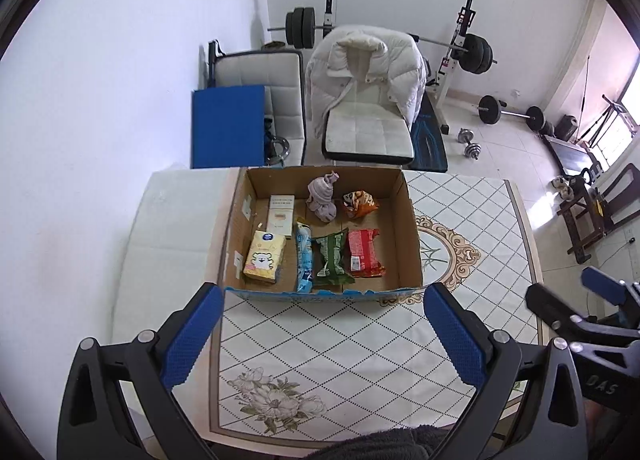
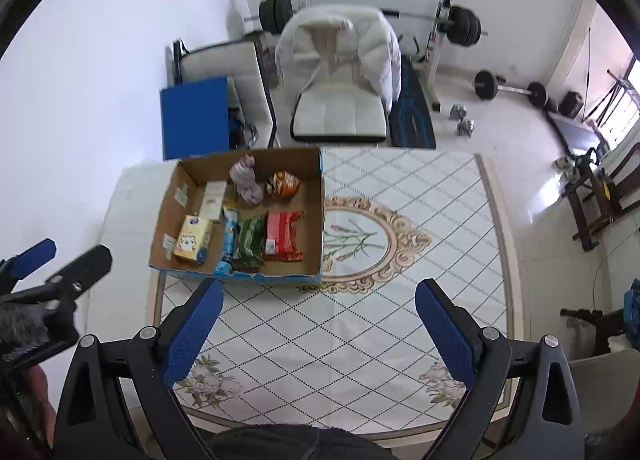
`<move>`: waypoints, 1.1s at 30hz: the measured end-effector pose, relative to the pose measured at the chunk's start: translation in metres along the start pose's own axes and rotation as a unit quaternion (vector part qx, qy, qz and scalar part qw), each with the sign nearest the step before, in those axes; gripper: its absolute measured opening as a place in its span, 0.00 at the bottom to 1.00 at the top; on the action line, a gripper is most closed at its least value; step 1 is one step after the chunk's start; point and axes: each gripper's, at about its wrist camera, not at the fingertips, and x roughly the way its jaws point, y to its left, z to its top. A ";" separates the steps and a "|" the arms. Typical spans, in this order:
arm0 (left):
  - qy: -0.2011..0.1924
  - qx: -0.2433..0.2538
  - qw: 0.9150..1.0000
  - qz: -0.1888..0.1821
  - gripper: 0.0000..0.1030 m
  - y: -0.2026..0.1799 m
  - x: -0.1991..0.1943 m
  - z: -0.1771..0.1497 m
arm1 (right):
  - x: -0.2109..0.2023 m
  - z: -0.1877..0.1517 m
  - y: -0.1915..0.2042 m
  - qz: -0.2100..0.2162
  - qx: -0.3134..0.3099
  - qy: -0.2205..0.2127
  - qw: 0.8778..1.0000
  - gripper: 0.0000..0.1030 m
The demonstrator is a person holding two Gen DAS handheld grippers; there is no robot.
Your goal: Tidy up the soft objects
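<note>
An open cardboard box (image 1: 412, 236) (image 2: 176, 196) stands on the patterned table. In it lie a yellow tissue pack (image 1: 265, 257) (image 2: 195, 241), a white flat box (image 1: 281, 211), a blue packet (image 1: 304, 256), a green packet (image 1: 331, 260) (image 2: 250, 242), a red packet (image 1: 364, 254) (image 2: 282, 236), an orange snack bag (image 1: 360, 203) (image 2: 283, 185) and a bundled lilac cloth (image 1: 323, 198) (image 2: 248, 178). My left gripper (image 1: 324, 334) is open and empty, above the table before the box. My right gripper (image 2: 318, 332) is open and empty, to the right of the left one.
The table's cloth (image 1: 460, 220) (image 2: 420, 220) has a diamond pattern and an oval medallion. Beyond the table stand a white chair with a white jacket (image 1: 366, 100), a second chair, a blue board (image 1: 228, 126) and barbell weights (image 1: 512, 110) on the floor.
</note>
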 end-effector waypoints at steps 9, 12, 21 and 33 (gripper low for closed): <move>-0.015 0.004 1.000 0.002 1.00 -0.007 -0.038 -0.014 | -0.059 -0.009 -0.003 -0.005 -0.002 -0.042 0.999 0.96; -0.020 0.001 1.000 -0.001 1.00 -0.008 -0.045 -0.016 | -0.069 -0.009 -0.003 -0.008 -0.002 -0.052 0.999 0.96; -0.036 -0.007 0.999 0.001 1.00 -0.005 -0.055 -0.015 | -0.079 -0.008 -0.003 -0.013 -0.001 -0.060 0.998 0.96; -0.040 -0.010 0.999 -0.005 1.00 -0.004 -0.058 -0.018 | -0.081 -0.009 -0.004 -0.017 -0.001 -0.062 0.998 0.96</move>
